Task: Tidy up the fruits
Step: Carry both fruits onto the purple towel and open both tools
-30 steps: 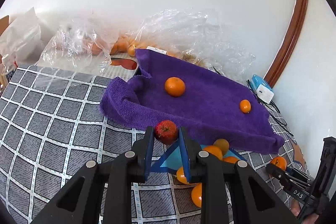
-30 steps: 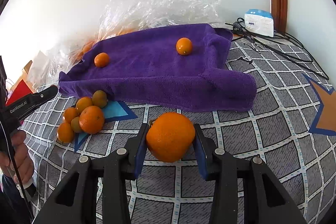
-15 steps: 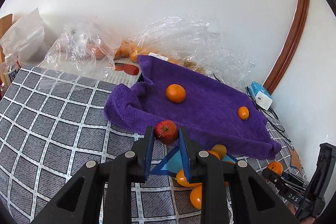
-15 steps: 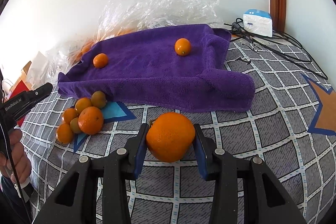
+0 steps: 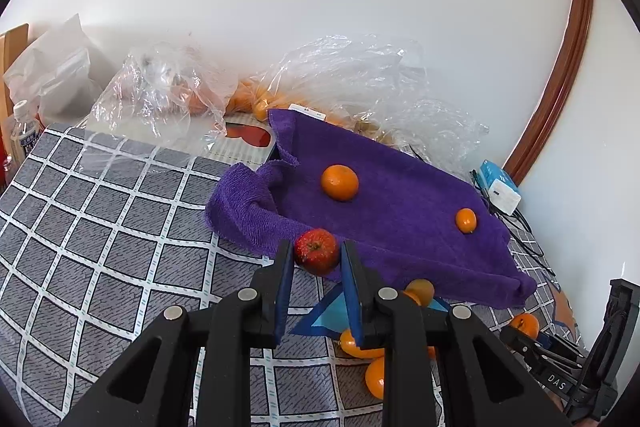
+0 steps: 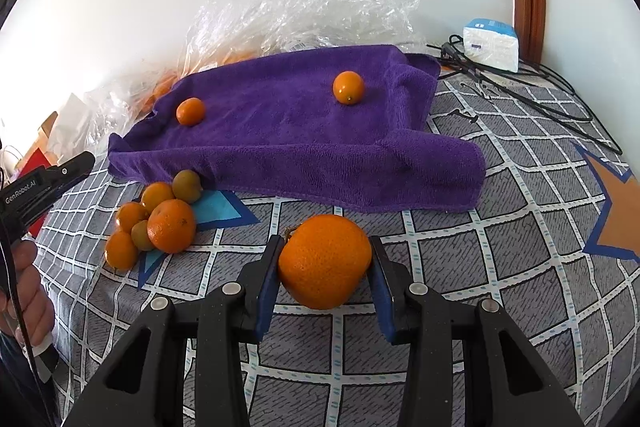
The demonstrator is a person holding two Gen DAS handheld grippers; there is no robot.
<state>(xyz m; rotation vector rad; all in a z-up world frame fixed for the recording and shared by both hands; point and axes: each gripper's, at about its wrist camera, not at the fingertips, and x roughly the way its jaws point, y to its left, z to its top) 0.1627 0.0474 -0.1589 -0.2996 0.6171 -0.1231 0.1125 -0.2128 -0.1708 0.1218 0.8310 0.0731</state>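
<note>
My left gripper [image 5: 316, 254] is shut on a small red apple [image 5: 316, 251], held above the bed in front of the purple towel [image 5: 400, 211]. My right gripper [image 6: 325, 259] is shut on a large orange [image 6: 324, 261], held in front of the towel's near edge [image 6: 304, 151]. Two small oranges lie on the towel: one to the left [image 5: 339, 182] [image 6: 190, 111], one to the right [image 5: 466, 220] [image 6: 348, 87]. A pile of several small oranges [image 6: 156, 219] sits on the checked bedspread [image 6: 500, 219] left of my right gripper; part of the pile [image 5: 376, 367] shows behind my left fingers.
Clear plastic bags [image 5: 168, 95] [image 6: 304, 7] with more oranges lie against the wall behind the towel. A white and blue charger box [image 6: 490, 43] with black cables [image 6: 540, 95] sits at the right. A bottle [image 5: 22, 131] stands far left.
My left gripper has pulled back and lifted with the apple, so the towel looks farther away. My right gripper with the large orange has hardly moved.
</note>
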